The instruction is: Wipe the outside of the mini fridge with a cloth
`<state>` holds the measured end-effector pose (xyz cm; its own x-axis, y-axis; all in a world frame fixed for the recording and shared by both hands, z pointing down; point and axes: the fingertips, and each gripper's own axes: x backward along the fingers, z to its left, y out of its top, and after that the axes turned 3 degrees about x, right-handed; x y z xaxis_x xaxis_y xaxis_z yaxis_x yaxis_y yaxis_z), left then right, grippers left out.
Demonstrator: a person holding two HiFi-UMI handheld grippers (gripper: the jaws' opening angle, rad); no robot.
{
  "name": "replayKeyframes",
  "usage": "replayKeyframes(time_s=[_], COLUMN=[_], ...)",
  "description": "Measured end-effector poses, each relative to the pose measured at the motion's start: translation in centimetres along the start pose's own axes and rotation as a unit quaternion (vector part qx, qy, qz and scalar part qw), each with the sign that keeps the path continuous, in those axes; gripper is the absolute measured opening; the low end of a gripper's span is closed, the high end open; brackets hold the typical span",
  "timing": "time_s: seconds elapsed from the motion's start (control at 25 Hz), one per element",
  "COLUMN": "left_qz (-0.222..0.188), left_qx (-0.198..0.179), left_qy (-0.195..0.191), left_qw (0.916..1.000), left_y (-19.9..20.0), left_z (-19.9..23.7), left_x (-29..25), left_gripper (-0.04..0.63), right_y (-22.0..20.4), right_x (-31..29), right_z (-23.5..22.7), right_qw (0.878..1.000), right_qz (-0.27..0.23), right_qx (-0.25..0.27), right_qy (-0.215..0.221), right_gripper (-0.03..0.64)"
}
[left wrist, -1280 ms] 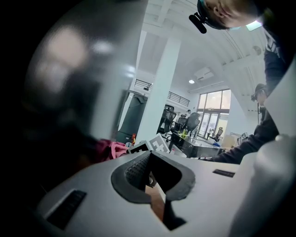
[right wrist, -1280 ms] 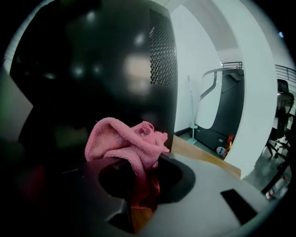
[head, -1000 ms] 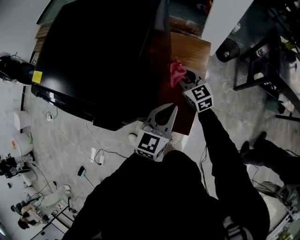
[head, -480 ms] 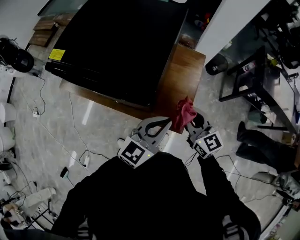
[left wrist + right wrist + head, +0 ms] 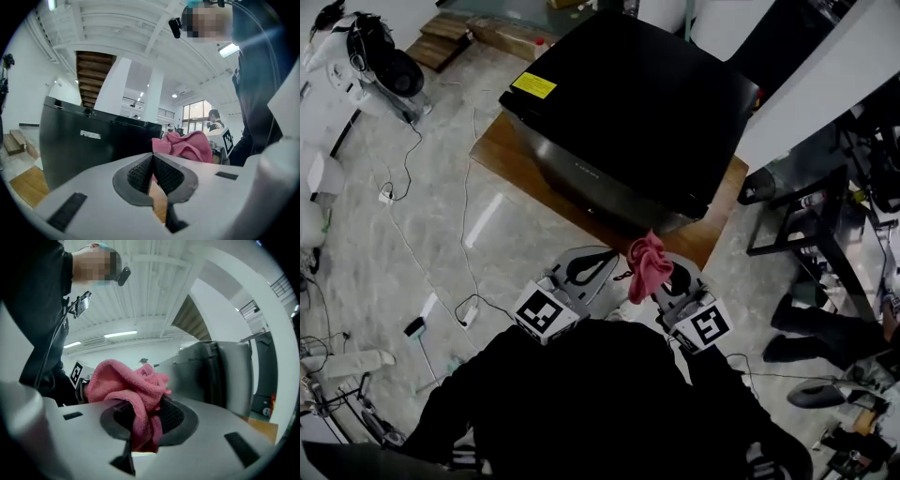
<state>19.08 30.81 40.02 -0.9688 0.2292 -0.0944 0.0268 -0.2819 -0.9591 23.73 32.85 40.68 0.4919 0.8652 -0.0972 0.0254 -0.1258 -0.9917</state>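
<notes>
A pale, glossy marbled floor (image 5: 422, 244) is spreading across the room, with thin cables (image 5: 465, 202) trailing over it toward a white plug block (image 5: 427, 306). A low wooden platform (image 5: 500, 157) is sitting on it, and wooden steps (image 5: 441, 37) are lying near the far corner. A broad white pillar (image 5: 825, 84) is rising at the right, beside a dark metal-framed stand (image 5: 792, 272). In the left gripper view, a brown staircase (image 5: 95, 77) is climbing under a white beamed ceiling (image 5: 122, 28), tall windows (image 5: 194, 115) are glowing, and a ceiling lamp (image 5: 228, 49) is shining.

A wooden board (image 5: 495, 156) on the marble floor (image 5: 394, 258) carries the black mini fridge (image 5: 628, 103)
</notes>
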Motion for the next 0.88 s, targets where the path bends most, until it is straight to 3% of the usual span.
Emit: replayKeyframes(time_s=[0.2, 0.44, 0.68, 0.88], left_qz=[-0.015, -0.044, -0.069, -0.084], left_qx=[-0.004, -0.010, -0.001, 0.002], left_qy=[0.065, 0.144, 0.187, 0.220], left_qw=[0.9978, 0.9885, 0.9799, 0.9718], left_y=[1.6, 3.1, 3.4, 4.8], left_z=[6.4, 12.8, 18.6, 21.2], left_x=[9.9, 23.0, 34.0, 39.9], left_gripper=[0.005, 0.005, 0.005, 0.005], right_y=[2.8, 4.5, 4.1, 4.7], right_x=[-9.1, -19.3, -28.5, -32.8], right_z=[7.0, 16.7, 25.6, 30.4], right_qw=[0.997, 0.990, 0.982, 0.975], right_qz=[-0.004, -0.025, -0.010, -0.004], right_qx=[0.020, 0.009, 0.021, 0.028], right_qy=[0.079, 0.141, 0.188, 0.219], right_gripper=[0.094, 0.094, 0.094, 0.094])
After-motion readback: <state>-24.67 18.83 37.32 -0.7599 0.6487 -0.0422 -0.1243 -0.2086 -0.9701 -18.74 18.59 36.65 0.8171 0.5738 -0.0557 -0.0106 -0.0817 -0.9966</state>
